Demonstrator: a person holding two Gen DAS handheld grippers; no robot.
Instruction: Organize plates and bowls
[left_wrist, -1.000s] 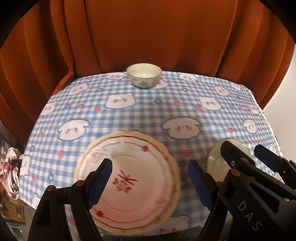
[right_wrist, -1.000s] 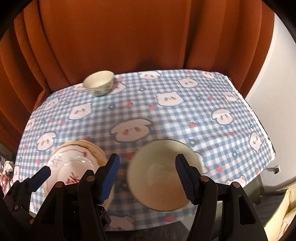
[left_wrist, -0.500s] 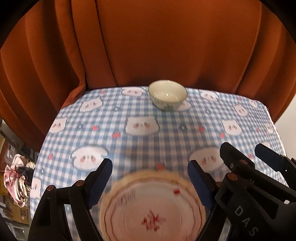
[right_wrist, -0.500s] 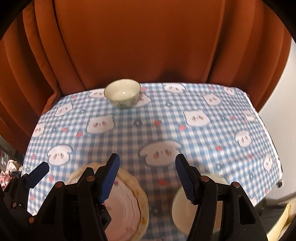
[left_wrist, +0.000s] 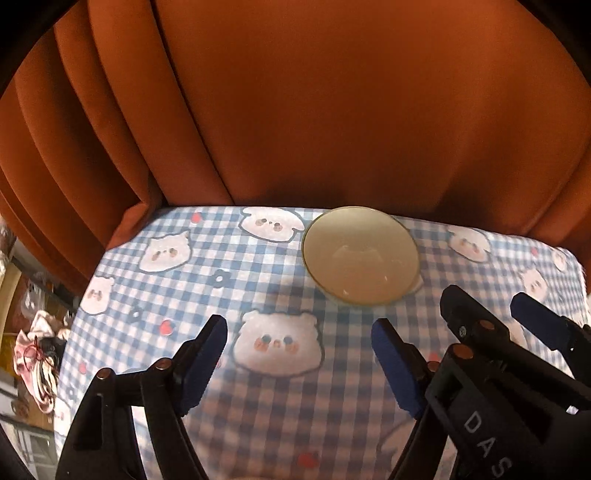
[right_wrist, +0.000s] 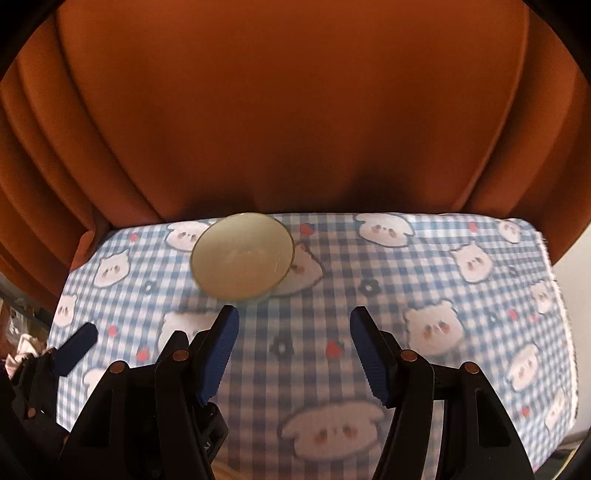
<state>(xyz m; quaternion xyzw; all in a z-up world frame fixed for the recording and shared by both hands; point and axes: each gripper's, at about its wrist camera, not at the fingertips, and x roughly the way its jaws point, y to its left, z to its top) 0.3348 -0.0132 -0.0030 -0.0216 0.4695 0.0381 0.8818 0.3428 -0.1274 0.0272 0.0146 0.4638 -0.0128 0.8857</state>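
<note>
Bowl (left_wrist: 361, 256): one, round, glossy cream ceramic, thin dark rim; upright near the cloth's far edge.
Surface: blue-white gingham tablecloth (left_wrist: 280, 398), soft, printed with cartoon animal faces.
Backdrop: rust-orange curtain (left_wrist: 332, 110), heavy vertical folds.
Left gripper (left_wrist: 299, 360): black, blue ribbed pads; spread, just narrowing, nothing between.
Right gripper (right_wrist: 293, 350): same build; spread, empty.

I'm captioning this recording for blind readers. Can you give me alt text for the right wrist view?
A small cream bowl sits near the far edge of a blue checked tablecloth printed with cartoon animal faces, an orange curtain behind it. The open, empty right gripper points down just short of the bowl, with the left gripper showing at lower left.
</note>
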